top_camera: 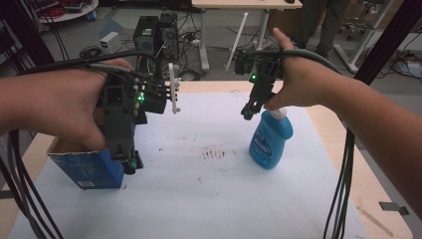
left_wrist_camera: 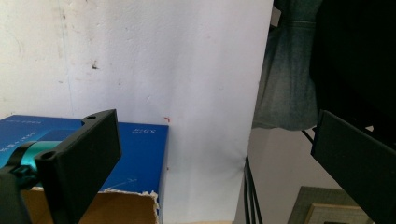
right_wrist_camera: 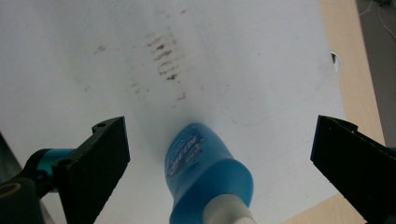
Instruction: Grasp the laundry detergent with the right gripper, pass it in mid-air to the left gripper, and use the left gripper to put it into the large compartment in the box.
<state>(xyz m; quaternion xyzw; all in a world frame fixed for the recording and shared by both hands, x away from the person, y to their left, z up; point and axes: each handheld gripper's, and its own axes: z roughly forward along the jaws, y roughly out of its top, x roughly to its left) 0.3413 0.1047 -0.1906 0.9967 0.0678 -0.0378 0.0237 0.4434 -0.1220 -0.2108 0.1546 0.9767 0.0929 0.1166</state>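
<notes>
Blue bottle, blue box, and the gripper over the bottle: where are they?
blue bottle [top_camera: 270,139], high view, on its label.
blue box [top_camera: 84,169], high view, front face.
right gripper [top_camera: 247,112], high view, between its tips.

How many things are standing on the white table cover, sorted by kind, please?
Bottle: 1, blue with a white cap
Box: 1, blue cardboard, open at the top
Total: 2
</notes>
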